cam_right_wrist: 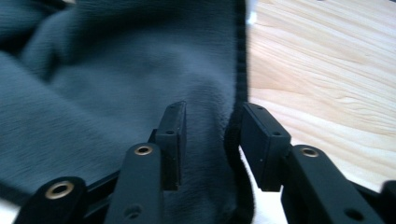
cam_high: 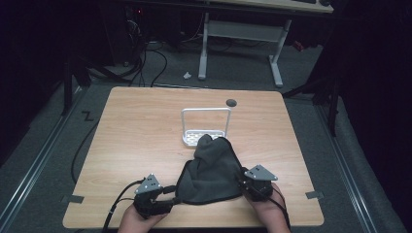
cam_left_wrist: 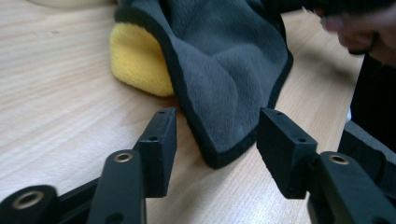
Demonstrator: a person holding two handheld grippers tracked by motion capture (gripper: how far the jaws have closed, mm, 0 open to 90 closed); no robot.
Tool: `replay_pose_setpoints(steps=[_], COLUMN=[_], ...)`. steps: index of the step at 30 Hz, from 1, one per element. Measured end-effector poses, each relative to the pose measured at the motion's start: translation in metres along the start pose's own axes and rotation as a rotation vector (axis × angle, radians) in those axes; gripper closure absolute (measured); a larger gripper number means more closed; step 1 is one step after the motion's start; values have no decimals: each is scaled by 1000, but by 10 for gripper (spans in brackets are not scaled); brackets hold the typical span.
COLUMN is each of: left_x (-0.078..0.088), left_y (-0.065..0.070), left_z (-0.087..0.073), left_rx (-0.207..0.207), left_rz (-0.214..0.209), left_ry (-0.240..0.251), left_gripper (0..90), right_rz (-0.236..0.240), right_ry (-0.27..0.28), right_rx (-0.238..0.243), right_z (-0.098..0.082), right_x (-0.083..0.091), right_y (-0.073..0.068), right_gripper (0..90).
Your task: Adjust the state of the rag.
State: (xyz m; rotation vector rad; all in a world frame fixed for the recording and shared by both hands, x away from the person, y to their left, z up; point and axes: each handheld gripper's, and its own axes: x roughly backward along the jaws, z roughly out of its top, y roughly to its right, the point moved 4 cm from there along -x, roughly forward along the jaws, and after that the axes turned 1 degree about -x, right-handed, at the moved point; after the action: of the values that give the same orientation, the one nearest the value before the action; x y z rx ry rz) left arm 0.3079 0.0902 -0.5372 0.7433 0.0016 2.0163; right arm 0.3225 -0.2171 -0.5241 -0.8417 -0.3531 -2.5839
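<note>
A dark grey cloth with a black hem lies bunched on the wooden table, its far tip resting on a white wire rack. In the left gripper view the cloth covers part of a yellow sponge. My left gripper sits at the cloth's near left corner; its jaws stand open with the hemmed corner lying loose between them. My right gripper is at the cloth's right edge, open, with the cloth and its hem between the jaws but not pinched.
A round cable hole sits near the table's far edge. A white-legged desk and loose cables stand on the floor beyond. The person's other hand appears at the upper right of the left gripper view. Bare wood spreads left of the rack.
</note>
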Motion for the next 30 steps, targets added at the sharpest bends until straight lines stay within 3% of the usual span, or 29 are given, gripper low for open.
replay_pose_setpoints(steps=[6,9,13,19,21,23,25,27,30], left_x=[13,17,15,-15,-34,-52,-66,-72,-68], left_y=[-13,-24,-39,-60,-63,-68,-72,-71,-68], left_z=[7,11,23,58,66,68,65,60,56], left_rx=[30,53,85,123,116,137,170,153,147], left_rz=[28,47,77,50,48,21,-4,7,11], left_ry=[45,69,99,89,51,2,-50,-86,-76], left_gripper=[434,429,430,443,457,468,527,656,821], right_rz=[22,15,0,59,89,103,113,119,115], right_ry=[0,8,25,0,-35,-62,-81,-96,-111], right_rx=[34,39,10,22,40,53,67,76,72], right_z=[-5,-5,-2,-4,-8,-11,-14,-15,-18], right_x=[8,10,13,9,2,-2,-5,-7,-9], right_y=[-17,-17,-10,-20,-28,-32,-36,-37,-36], right_gripper=[558,538,521,553,564,570,572,585,629])
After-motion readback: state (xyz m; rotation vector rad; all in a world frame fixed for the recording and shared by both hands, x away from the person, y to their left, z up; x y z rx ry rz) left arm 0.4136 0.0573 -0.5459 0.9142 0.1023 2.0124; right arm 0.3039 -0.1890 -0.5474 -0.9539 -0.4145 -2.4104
